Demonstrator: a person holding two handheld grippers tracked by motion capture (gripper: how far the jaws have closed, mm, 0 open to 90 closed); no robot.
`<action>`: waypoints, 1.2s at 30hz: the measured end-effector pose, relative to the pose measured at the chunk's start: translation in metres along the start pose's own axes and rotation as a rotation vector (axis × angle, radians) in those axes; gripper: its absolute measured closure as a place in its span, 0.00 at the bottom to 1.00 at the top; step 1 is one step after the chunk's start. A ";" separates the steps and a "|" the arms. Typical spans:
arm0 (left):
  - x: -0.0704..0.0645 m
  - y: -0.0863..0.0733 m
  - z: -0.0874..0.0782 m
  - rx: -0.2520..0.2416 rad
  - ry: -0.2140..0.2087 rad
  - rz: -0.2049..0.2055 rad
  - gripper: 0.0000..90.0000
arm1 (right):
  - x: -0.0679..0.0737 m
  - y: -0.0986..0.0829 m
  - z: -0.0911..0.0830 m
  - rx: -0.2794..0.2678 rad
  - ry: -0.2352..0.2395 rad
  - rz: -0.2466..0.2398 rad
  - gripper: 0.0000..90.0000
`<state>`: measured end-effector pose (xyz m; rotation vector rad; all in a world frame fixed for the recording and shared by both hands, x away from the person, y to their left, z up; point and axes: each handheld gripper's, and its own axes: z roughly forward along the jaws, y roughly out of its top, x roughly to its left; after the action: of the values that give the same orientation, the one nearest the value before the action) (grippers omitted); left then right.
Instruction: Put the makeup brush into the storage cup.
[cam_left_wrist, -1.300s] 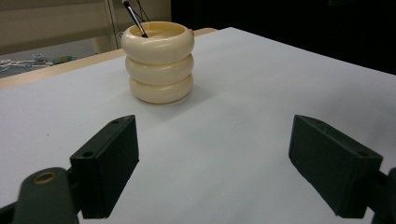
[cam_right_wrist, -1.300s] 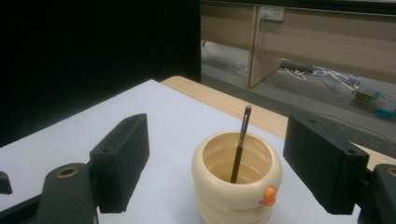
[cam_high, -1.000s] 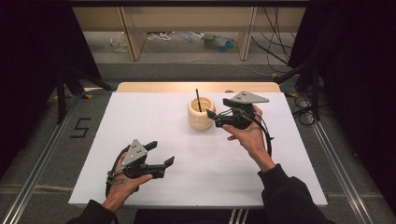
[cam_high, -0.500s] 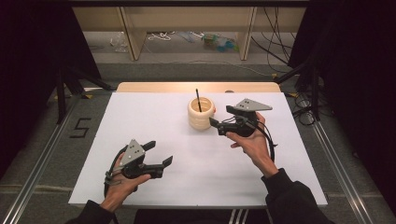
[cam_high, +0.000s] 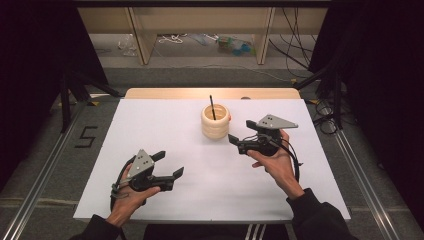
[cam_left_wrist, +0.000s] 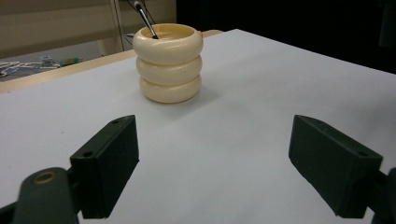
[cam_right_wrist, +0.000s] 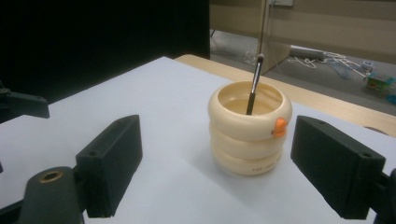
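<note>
black brush (cam_high: 212, 107) stands upright in cream holder (cam_high: 216, 122), tip up.

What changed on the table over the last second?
The right tool drew back from the cream pot toward the person, jaws open and empty. The left tool barely shifted, also open. The pot and the black brush standing in it stayed put.

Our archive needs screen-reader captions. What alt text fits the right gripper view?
A cream ribbed cup stands upright on a white table, holding a thin dark brush that leans on its rim. The right gripper has its two black jaws wide apart in the foreground, touching nothing.
</note>
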<state>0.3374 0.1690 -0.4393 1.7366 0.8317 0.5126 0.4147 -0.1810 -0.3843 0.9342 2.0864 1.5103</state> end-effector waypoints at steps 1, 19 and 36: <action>0.001 0.000 0.000 0.005 0.000 0.012 0.18 | 0.001 0.000 -0.002 0.011 -0.003 0.006 0.19; -0.001 0.000 0.000 0.008 -0.006 0.027 0.18 | 0.005 -0.018 -0.017 0.012 0.022 0.001 0.19; -0.001 0.000 -0.001 0.006 -0.004 0.025 0.18 | 0.007 -0.034 -0.023 0.035 0.029 0.000 0.18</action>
<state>0.3365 0.1688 -0.4394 1.7556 0.8099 0.5235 0.3854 -0.1983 -0.4085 0.9300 2.1392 1.5010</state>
